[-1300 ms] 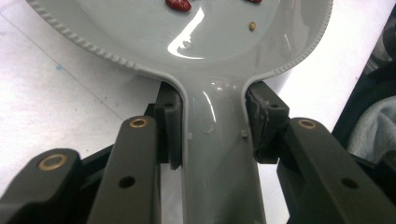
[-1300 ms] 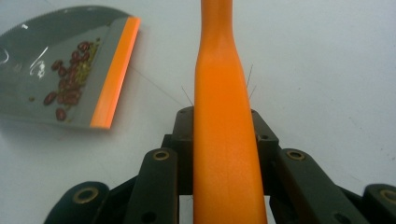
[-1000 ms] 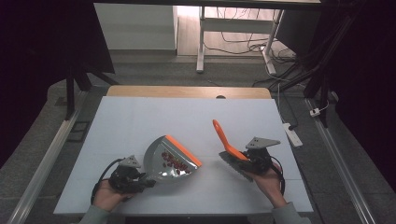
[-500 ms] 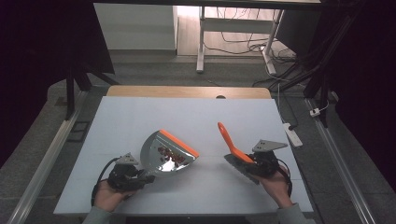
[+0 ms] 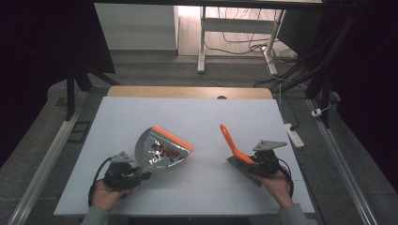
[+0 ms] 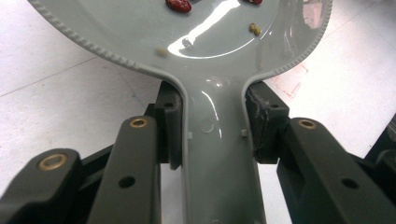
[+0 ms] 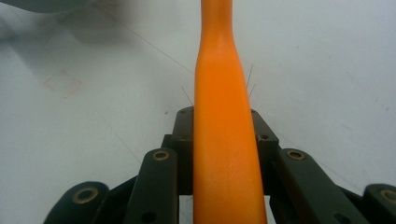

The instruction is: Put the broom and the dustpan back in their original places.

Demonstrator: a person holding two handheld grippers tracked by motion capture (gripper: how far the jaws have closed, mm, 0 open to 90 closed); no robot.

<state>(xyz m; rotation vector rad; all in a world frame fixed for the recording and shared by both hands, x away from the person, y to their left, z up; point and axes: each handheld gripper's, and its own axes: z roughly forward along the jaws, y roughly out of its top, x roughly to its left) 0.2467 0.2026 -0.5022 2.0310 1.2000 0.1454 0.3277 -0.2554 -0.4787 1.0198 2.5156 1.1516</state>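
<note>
A shiny grey dustpan [image 5: 157,151] with an orange lip [image 5: 174,138] sits left of centre on the white table [image 5: 197,117]. It holds several red beans [image 5: 167,151]. My left gripper [image 5: 126,174] is shut on its handle, and in the left gripper view both pads press the grey handle [image 6: 217,154] below the pan, where a red bean [image 6: 178,4] lies. My right gripper [image 5: 261,163] is shut on an orange brush handle [image 5: 229,139] that slants up and away to the left. In the right gripper view the orange handle [image 7: 223,121] runs straight out between the jaws.
The table's wooden far edge [image 5: 187,92] lies beyond the white surface. A white power strip [image 5: 294,134] lies on the floor off the right side, and metal rails [image 5: 44,157] run along both sides. A desk frame [image 5: 202,42] and cables stand behind.
The dustpan has swung left, its orange lip turning toward the far side. My right gripper and the brush have shifted slightly right and toward the person.
</note>
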